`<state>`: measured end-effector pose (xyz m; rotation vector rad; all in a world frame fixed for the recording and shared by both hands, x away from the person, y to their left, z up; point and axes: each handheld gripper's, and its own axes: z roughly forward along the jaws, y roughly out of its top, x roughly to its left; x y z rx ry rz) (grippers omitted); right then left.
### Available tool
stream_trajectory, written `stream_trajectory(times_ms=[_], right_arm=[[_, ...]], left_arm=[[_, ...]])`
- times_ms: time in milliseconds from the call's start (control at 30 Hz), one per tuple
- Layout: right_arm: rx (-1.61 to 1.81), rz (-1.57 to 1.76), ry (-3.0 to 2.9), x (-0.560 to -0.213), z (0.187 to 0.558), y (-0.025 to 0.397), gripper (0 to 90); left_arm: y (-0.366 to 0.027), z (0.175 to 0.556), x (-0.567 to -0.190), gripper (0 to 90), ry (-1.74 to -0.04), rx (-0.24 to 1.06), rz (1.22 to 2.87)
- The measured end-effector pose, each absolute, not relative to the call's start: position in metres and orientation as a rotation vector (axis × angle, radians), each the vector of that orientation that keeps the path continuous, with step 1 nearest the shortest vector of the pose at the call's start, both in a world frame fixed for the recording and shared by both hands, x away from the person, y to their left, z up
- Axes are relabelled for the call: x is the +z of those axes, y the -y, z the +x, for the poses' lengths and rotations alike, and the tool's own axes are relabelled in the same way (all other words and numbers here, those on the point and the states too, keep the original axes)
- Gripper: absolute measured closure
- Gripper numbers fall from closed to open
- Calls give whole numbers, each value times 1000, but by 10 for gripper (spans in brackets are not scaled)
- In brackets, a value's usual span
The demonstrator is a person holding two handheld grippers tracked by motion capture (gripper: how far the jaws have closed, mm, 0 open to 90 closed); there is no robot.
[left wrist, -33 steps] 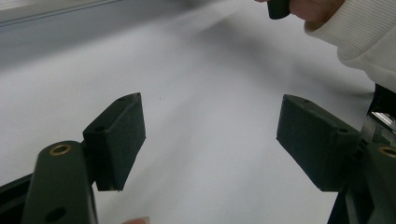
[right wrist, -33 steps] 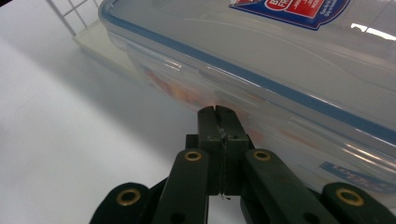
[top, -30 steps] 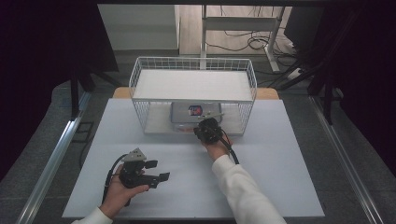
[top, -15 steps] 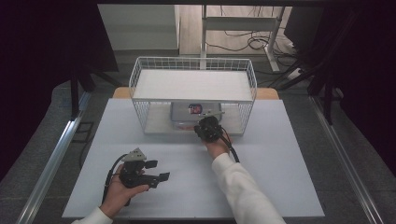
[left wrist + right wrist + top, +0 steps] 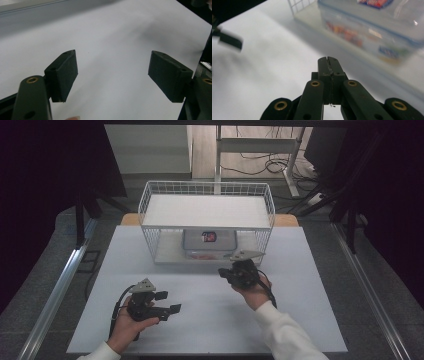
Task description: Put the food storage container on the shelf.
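A clear plastic lidded container (image 5: 208, 243) is seen inside the white wire basket (image 5: 206, 196), on its lower level. The right gripper (image 5: 234, 276), jaws pressed together and empty, is held just in front of the basket; the left gripper (image 5: 168, 302), jaws spread wide, is held farther off, over the white tabletop (image 5: 300, 285).

One wire basket (image 5: 150, 202), one plastic container (image 5: 209, 242), two grippers (image 5: 161, 303) (image 5: 225, 272).
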<state>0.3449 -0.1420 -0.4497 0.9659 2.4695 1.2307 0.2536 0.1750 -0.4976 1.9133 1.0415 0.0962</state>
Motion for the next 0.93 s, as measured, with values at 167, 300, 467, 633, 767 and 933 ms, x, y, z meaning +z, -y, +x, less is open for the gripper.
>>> stream_trajectory(times_ms=[167,300,467,633,767,933], right_arm=[[1245,922,-2491,-449,313,180,761],[1243,926,-2491,-456,294,207,505],[1243,994,-2474,-463,281,233,434],[1239,1017,-2463,-465,279,241,391],[1253,1021,-2451,-464,279,239,345],[1247,1009,-2445,-466,279,239,311]], left_arm=[[-176,253,-497,234,-1056,120,1919],[-177,252,-497,234,-1061,142,1919],[-178,249,-497,233,-1063,162,1928],[-178,249,-497,234,-1068,169,1929],[-178,250,-497,234,-1067,172,1930],[-178,251,-499,235,-1074,174,1940]])
